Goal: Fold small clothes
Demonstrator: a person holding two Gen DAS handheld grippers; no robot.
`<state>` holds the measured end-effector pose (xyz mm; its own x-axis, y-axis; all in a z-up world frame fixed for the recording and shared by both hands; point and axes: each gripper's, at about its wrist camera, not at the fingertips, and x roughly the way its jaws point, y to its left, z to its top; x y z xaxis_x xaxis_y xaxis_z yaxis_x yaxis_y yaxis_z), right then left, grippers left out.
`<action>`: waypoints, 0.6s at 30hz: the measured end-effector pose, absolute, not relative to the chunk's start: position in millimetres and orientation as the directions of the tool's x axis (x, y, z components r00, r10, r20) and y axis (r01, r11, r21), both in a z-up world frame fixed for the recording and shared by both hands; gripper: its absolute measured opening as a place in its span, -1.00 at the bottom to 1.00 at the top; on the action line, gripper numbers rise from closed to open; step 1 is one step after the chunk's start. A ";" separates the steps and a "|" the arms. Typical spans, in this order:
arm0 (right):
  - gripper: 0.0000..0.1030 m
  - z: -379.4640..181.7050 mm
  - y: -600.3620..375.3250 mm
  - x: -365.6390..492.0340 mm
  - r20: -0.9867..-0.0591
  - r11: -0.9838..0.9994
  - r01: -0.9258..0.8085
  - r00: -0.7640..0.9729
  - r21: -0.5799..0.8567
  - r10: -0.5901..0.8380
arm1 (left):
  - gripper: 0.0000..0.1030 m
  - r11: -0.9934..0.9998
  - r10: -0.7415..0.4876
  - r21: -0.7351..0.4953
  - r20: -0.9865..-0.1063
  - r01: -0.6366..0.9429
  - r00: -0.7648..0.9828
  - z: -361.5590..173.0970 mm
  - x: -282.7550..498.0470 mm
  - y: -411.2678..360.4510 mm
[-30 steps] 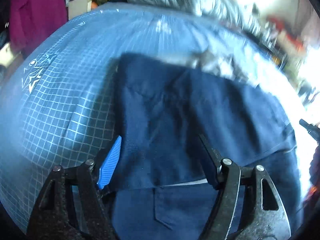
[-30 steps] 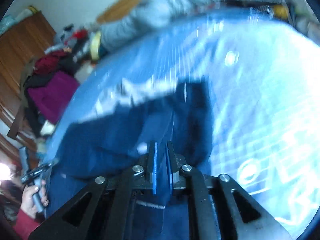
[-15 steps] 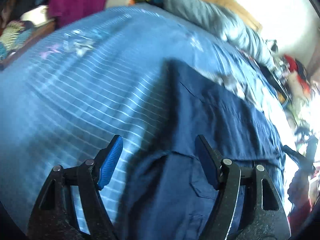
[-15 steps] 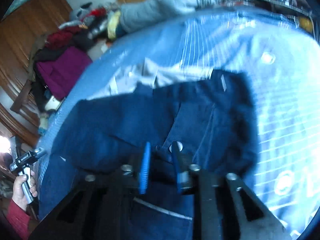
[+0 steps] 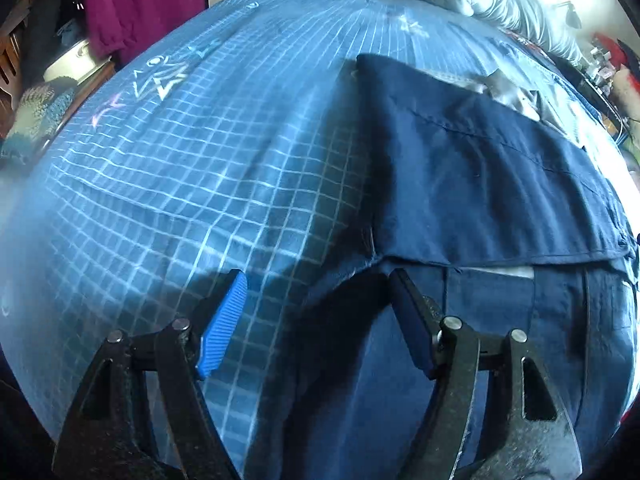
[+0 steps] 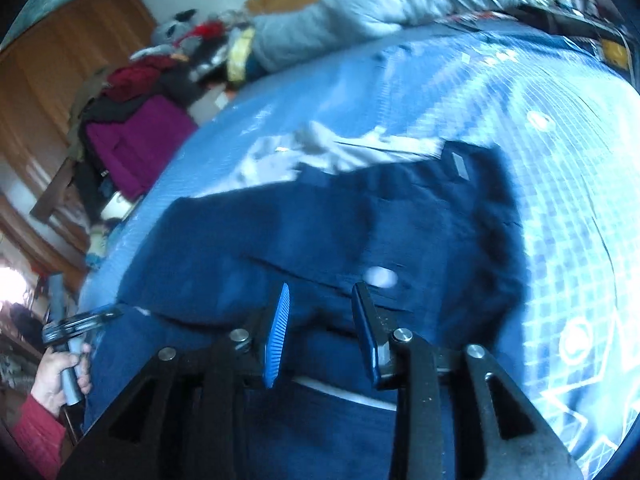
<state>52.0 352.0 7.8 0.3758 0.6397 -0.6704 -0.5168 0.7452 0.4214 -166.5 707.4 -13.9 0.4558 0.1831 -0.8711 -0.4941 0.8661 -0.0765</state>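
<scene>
A dark navy garment (image 5: 476, 184) lies on the blue gridded mat (image 5: 208, 152), its far part folded toward me over the near part. It also shows in the right wrist view (image 6: 320, 236). My left gripper (image 5: 316, 300) is open and empty, above the garment's near left edge. My right gripper (image 6: 320, 312) is open and empty, just above the fold's edge. In the right wrist view the left gripper (image 6: 76, 320) shows at the far left in a hand.
A light grey garment (image 6: 344, 148) lies on the mat beyond the navy one. A grey quilt (image 6: 384, 4) lies along the far side. Purple clothes (image 6: 136, 140) and a wooden wardrobe (image 6: 60, 80) stand at the left.
My right gripper has opened and let go of the navy cloth, which now lies folded over. My left gripper stays open and has pulled back toward the garment's left edge.
</scene>
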 end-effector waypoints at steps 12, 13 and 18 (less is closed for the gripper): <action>-0.27 1.6 609.7 17.4 -0.653 0.358 -0.804 -0.049 0.474 0.756 | 0.33 0.791 0.211 -0.184 -0.813 -0.584 0.542 -25.0 -184.2 726.4; -0.27 -7.0 635.3 13.1 -0.666 0.320 -0.815 -0.104 0.483 0.739 | 0.33 0.781 0.187 -0.227 -0.804 -0.582 0.564 -25.5 -187.5 729.9; -0.34 -46.5 707.0 1.1 -0.710 0.266 -0.832 -0.199 0.486 0.675 | 0.34 0.770 0.156 -0.282 -0.787 -0.573 0.597 -30.4 -190.5 735.8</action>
<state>1.1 707.0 -46.5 -0.1995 0.6750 -0.7103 -0.8322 0.2659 0.4865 -190.5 735.8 -30.4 0.5970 0.1564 -0.7868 -0.5728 0.7698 -0.2816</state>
